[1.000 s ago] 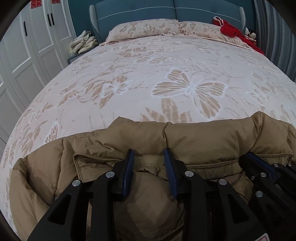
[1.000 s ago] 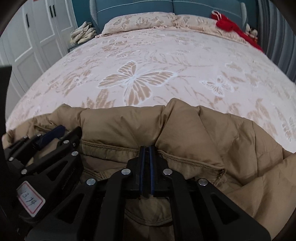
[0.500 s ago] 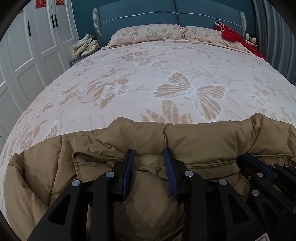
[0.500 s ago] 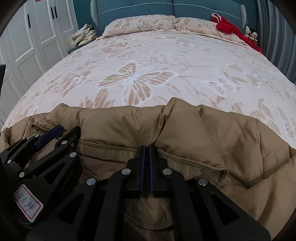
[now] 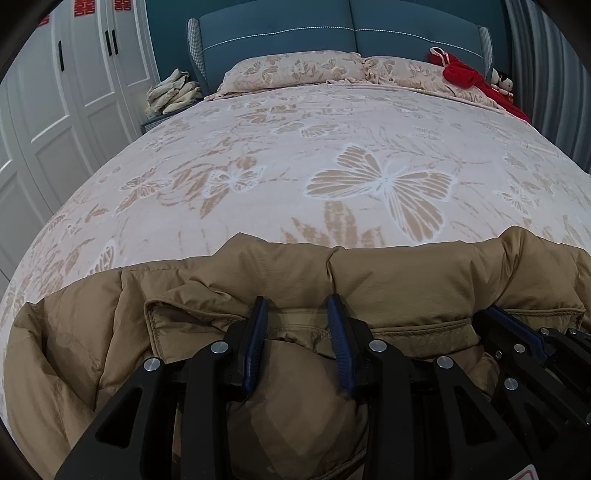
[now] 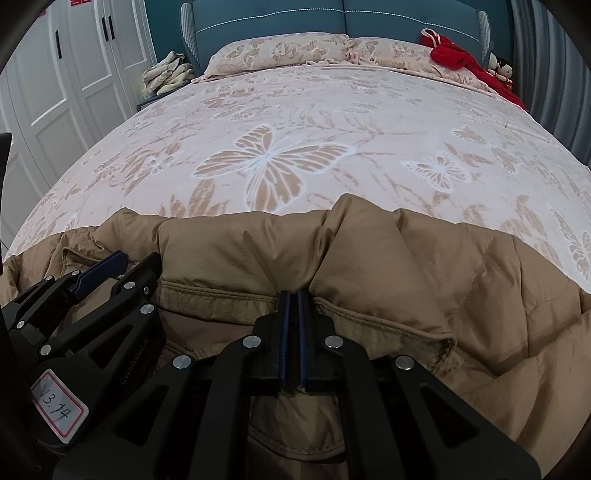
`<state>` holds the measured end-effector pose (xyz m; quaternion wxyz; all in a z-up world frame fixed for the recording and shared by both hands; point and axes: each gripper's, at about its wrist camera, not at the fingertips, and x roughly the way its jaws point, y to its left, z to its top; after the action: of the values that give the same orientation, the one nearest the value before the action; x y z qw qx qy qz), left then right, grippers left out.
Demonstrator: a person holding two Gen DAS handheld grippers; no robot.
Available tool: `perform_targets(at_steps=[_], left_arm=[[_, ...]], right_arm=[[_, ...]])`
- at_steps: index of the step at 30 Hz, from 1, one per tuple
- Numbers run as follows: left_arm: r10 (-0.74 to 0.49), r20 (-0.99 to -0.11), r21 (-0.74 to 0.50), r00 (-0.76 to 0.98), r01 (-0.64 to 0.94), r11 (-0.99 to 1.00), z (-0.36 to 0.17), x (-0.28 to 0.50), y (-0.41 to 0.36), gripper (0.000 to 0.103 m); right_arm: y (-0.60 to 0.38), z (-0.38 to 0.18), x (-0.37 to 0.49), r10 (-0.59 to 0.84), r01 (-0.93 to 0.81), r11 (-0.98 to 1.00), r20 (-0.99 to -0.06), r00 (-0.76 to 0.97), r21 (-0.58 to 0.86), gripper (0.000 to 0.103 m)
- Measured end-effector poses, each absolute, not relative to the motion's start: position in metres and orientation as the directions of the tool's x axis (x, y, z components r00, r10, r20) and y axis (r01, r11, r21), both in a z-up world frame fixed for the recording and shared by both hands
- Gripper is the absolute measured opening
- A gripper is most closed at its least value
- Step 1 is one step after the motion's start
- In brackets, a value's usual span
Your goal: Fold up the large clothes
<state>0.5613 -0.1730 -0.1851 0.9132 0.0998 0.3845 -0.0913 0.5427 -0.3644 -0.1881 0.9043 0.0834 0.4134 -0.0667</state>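
Note:
A tan puffy jacket (image 5: 406, 273) lies across the near end of the bed, and it also fills the bottom of the right wrist view (image 6: 240, 251). My left gripper (image 5: 297, 306) is clamped on a thick padded fold beside the stitched hem, with fabric bulging between its blue pads. My right gripper (image 6: 291, 295) has its pads pressed almost together on the thin hem edge. The two grippers sit side by side: the right gripper (image 5: 517, 332) shows at the lower right of the left wrist view, and the left gripper (image 6: 135, 264) at the lower left of the right wrist view.
The bed cover (image 5: 258, 155) is pink with butterfly prints and stretches away to two pillows (image 5: 295, 70) and a blue headboard (image 5: 332, 33). A red garment (image 5: 465, 74) lies at the far right. Folded beige cloth (image 5: 173, 92) sits on a nightstand beside white wardrobe doors (image 5: 74, 92).

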Motion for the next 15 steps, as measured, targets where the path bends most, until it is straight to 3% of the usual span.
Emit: perform_targets(at_steps=[10,12,14,15], left_arm=[[-0.101,-0.75,0.096,0.653,0.259,0.961,-0.169,0.556,-0.167,0.037],[-0.124,-0.769,0.049,0.627,0.251,0.967,-0.149,0.54,-0.151,0.044],[-0.184,-0.758,-0.028,0.625,0.25,0.968,-0.121,0.505,-0.119,0.069],[-0.212,-0.753,-0.059,0.623,0.257,0.965,-0.11,0.484,-0.101,0.075]], right_arm=[[-0.368,-0.172,0.536,-0.023,0.196,0.971,-0.767,0.642,0.135,0.003],[-0.374,-0.146,0.509,-0.015,0.232,0.957,-0.772,0.635,0.173,0.012],[-0.38,-0.118,0.457,0.024,0.241,0.937,-0.734,0.679,0.254,0.059],[-0.382,-0.109,0.432,0.043,0.234,0.93,-0.715,0.698,0.285,0.065]])
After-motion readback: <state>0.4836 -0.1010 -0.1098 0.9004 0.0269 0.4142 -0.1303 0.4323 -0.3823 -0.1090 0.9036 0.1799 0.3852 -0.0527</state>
